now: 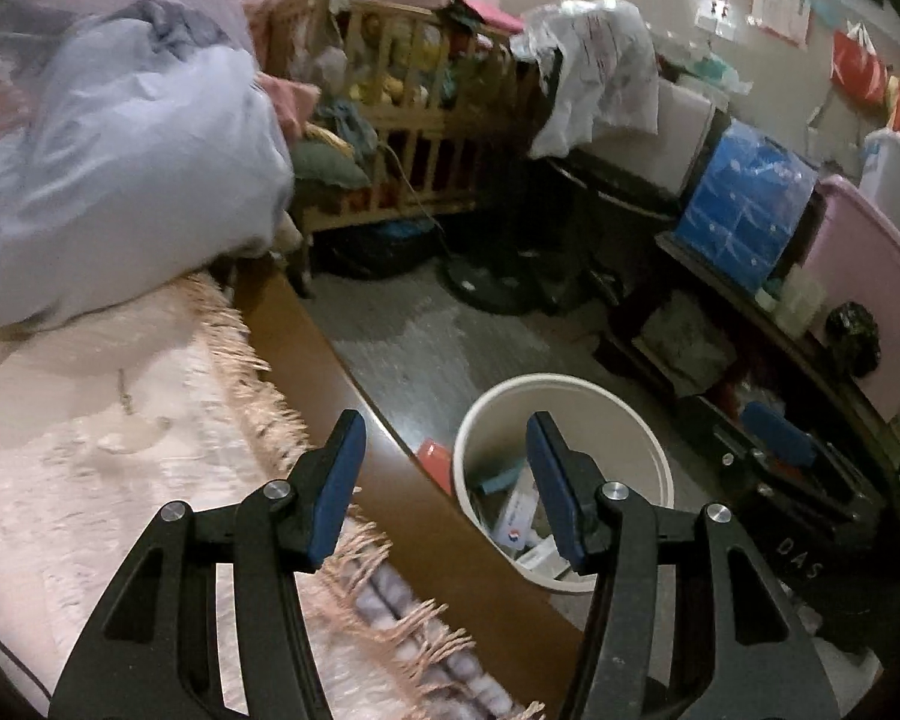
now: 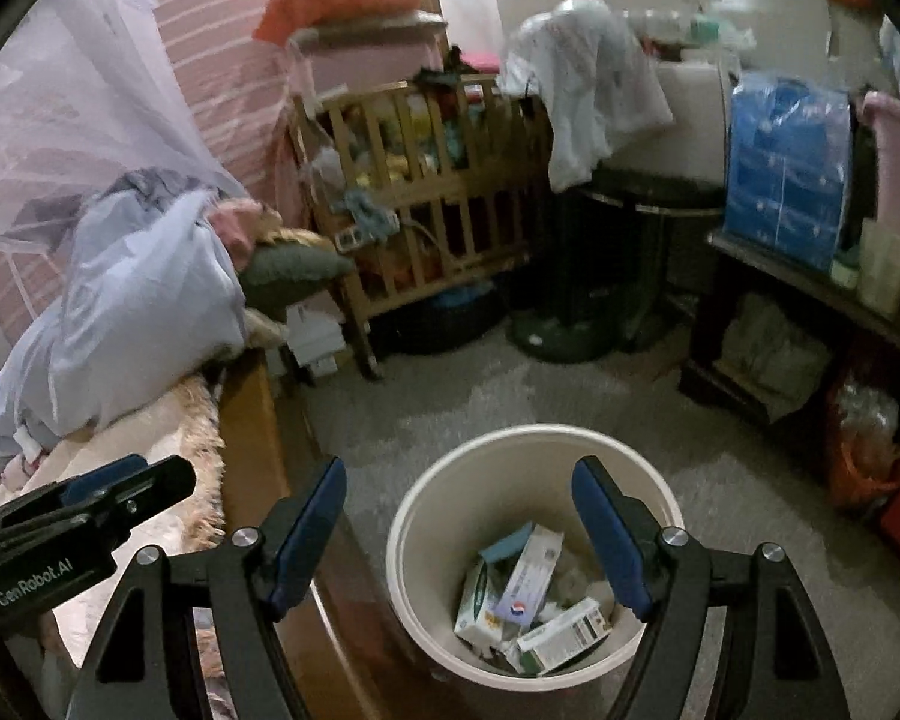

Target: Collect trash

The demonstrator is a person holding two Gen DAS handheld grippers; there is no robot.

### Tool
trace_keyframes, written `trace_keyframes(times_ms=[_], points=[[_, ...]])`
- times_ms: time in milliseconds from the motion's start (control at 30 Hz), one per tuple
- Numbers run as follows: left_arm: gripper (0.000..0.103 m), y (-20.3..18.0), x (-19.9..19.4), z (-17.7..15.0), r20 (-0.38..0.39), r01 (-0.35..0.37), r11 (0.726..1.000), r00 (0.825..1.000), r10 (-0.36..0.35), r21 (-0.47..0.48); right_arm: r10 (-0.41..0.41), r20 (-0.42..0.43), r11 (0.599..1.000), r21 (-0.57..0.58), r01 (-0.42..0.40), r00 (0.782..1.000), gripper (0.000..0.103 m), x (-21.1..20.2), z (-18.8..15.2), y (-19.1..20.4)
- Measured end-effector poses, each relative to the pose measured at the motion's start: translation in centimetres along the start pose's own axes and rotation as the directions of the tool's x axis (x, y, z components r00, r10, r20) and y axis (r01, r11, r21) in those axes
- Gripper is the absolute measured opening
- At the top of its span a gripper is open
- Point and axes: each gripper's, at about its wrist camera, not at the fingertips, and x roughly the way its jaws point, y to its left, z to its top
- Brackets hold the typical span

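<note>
The right tongs [image 2: 459,531] stand wide apart with nothing between the blue pads [image 2: 309,534]; through the gap, at six o'clock in the right wrist view, is the bin [image 2: 426,618]. The left tongs [image 1: 447,483] are about half open and also empty, the bin's [image 1: 648,450] near rim showing between them at five o'clock. In the right wrist view the left tongs [image 2: 108,489] also show side-on at eight o'clock, over the fringed rug [image 2: 201,414].

The trash is in the bin: a heap of small cartons [image 2: 531,576], one white and blue with a round red-and-blue mark, one green and white [image 2: 480,594], one with a barcode panel [image 2: 564,630], with crumpled paper among them. They look light and thin-walled, stiff along the edges but easy to crush on the broad faces. I would take any such box across its narrow sides near the middle, with a gentle squeeze; the glossy print may be a little slippery. Paper scraps are soft and would want a pinch on a raised fold.

The bin itself seems a light, smooth plastic tub, best held by the rim, one pad inside and one outside. It stands on the grey floor just beside the brown bed edge [image 1: 330,360]. A red thing [image 1: 435,459] lies on the floor between bed edge and bin; I cannot tell what it is.

Further out: a pale blue quilt [image 1: 132,168] at ten o'clock, a wooden cot [image 2: 438,180] at twelve, a blue pack [image 2: 786,174] at two.
</note>
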Motion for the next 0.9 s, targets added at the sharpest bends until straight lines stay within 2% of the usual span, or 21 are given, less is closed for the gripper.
trace_keyframes(times_ms=[200,600,900], points=[[0.054,1.1,-2.3,-0.3,0.054,-0.051,0.999,0.997,0.052,-0.009,-0.016,0.068,1.0,-0.001,0.016,0.998,0.075,-2.3,0.2,1.4],[0.054,1.6,-5.2,-0.7,0.131,-0.088,0.996,0.988,0.086,0.013,-0.023,0.085,1.0,-0.009,0.023,0.996,0.075,-3.4,0.1,2.4],[0.054,1.5,-5.5,-0.8,0.129,-0.089,0.996,0.988,0.086,0.011,-0.025,0.078,1.0,-0.013,0.027,0.997,0.076,-4.1,0.1,3.1]])
